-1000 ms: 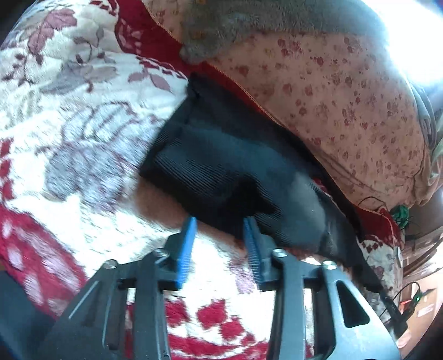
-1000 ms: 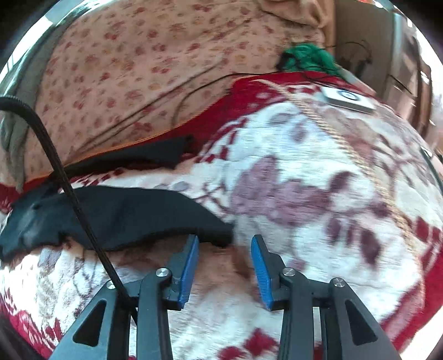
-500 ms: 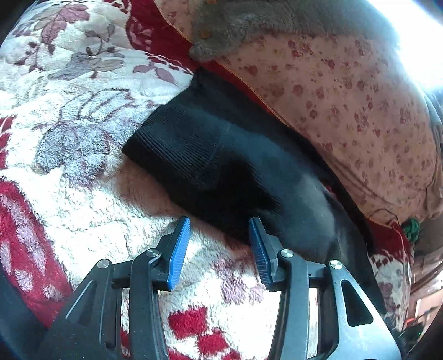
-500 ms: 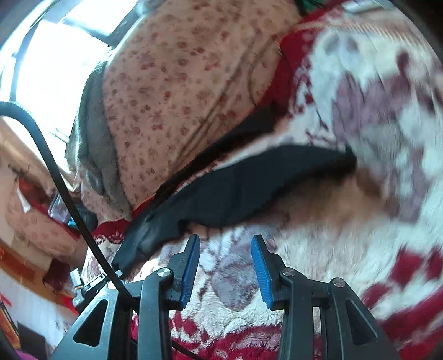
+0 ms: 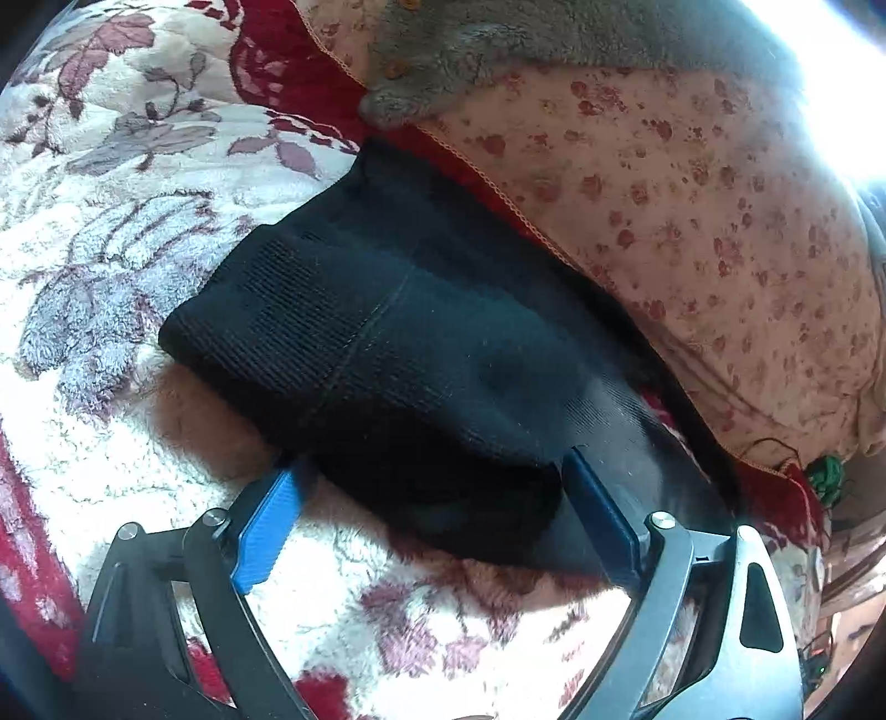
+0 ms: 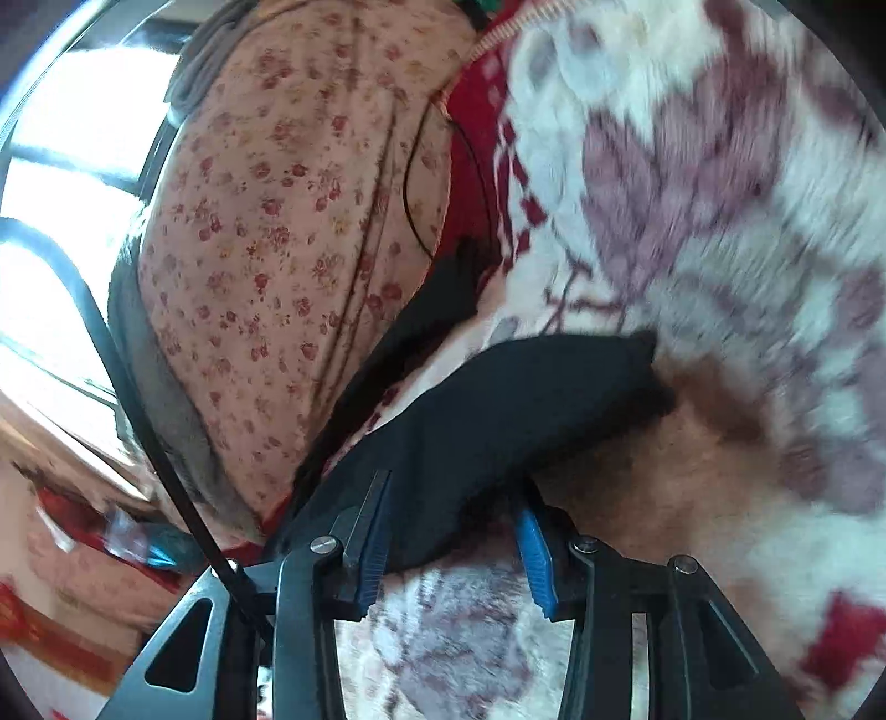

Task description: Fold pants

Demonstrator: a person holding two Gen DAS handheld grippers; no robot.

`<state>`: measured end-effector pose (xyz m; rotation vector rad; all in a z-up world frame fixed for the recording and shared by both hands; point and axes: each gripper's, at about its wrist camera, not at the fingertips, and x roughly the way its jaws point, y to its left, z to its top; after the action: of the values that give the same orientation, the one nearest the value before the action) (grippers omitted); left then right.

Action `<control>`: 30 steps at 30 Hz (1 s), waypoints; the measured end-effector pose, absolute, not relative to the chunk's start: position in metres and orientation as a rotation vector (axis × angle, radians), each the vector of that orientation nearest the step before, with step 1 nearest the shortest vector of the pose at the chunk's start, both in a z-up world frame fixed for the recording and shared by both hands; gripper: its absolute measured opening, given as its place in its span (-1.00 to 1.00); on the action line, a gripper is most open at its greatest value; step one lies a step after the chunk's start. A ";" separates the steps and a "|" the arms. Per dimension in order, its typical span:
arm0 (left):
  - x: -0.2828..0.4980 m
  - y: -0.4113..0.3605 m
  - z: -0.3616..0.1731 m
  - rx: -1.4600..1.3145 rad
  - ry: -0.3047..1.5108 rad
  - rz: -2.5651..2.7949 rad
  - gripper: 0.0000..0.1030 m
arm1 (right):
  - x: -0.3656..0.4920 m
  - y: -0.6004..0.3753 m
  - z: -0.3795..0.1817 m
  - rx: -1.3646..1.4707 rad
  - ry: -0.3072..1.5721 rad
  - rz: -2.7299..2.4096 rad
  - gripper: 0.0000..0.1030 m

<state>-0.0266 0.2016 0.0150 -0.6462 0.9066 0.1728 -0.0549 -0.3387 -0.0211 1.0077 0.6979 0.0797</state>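
A bed carries a fleecy blanket [image 5: 111, 232] in cream with mauve flowers and red patches, and a flower-print quilt [image 5: 692, 221] is heaped along the far side, with a grey fleece [image 5: 554, 33] draped over its top. Bright window light burns out the upper right of the left wrist view and the upper left of the right wrist view.

The pants [image 5: 398, 343] are black and lie on the blanket, their far edge pressed against the foot of the quilt. In the left wrist view the long axis runs from a ribbed band at upper left down to lower right, along the quilt's edge. The near side and the left of the band show open blanket; the far side is closed off by the quilt.

The left gripper [image 5: 432, 498] has its jaws spread wide, and a thick fold of the near edge sits between the blue pads [image 5: 266, 531] without being pinched.

In the right wrist view the pants [image 6: 498, 421] show as a narrow leg tapering to an end at the right, where blurred open blanket [image 6: 720, 221] spreads beyond. A second dark strip runs up along the quilt [image 6: 277, 249]. The right gripper [image 6: 454, 531] is likewise spread, its jaws standing either side of the leg's near edge. A black cable [image 6: 138, 421] crosses the left of that view.
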 end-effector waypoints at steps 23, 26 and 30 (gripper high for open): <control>-0.036 0.247 0.061 -0.607 0.883 0.094 -0.83 | -0.053 -0.325 0.022 0.805 0.596 0.190 -0.88; -0.048 0.264 0.062 -0.601 0.907 0.128 -0.83 | -0.058 -0.312 0.020 0.774 0.639 0.238 -0.88; -0.065 0.282 0.045 -0.580 0.963 0.179 -0.83 | -0.068 -0.304 -0.011 0.790 0.751 0.216 -0.87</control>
<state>-0.0648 0.2815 0.0451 -0.5804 0.9626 0.1790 -0.0684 -0.3043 -0.0108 0.7903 0.7512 0.2165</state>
